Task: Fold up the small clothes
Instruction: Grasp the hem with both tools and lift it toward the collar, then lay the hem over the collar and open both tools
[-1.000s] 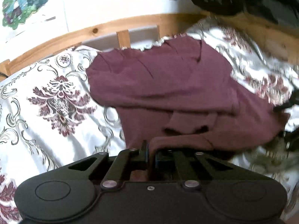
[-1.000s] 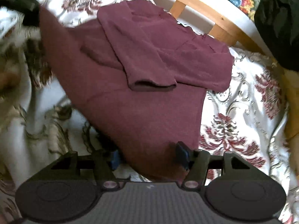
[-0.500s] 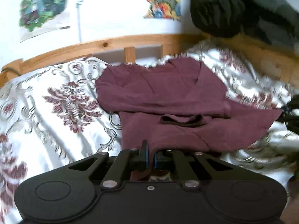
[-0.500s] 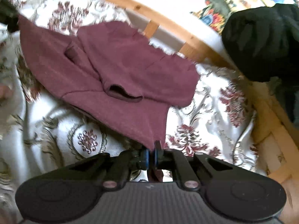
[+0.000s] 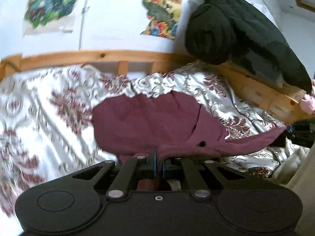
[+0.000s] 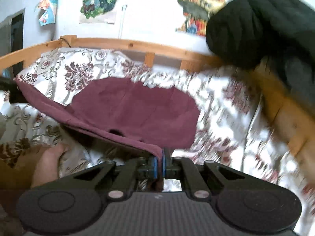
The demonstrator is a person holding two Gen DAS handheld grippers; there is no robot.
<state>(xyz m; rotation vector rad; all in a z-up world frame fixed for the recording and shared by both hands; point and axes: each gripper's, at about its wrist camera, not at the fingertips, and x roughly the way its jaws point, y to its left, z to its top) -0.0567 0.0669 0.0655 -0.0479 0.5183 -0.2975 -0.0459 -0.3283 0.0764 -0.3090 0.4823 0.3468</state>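
A maroon long-sleeved top (image 5: 149,122) lies on the floral bedspread (image 5: 49,114), its near hem lifted off the bed. My left gripper (image 5: 158,157) is shut on the left corner of that hem. My right gripper (image 6: 162,158) is shut on the other corner, and the top (image 6: 137,108) stretches as a taut edge from it towards the left. A sleeve cuff opening shows as a dark hole in the lifted fold. The right gripper shows at the right edge of the left wrist view (image 5: 301,133).
A wooden bed rail (image 5: 98,56) runs along the back and the right side (image 6: 285,118). A black jacket (image 5: 246,31) hangs over the right rail. Posters (image 6: 98,2) hang on the white wall. A bare hand (image 6: 49,163) rests on the bed at lower left.
Both grippers have lifted and carried the hem forward over the top, so less of the garment shows. The right gripper, open a second ago, has shut on the hem.
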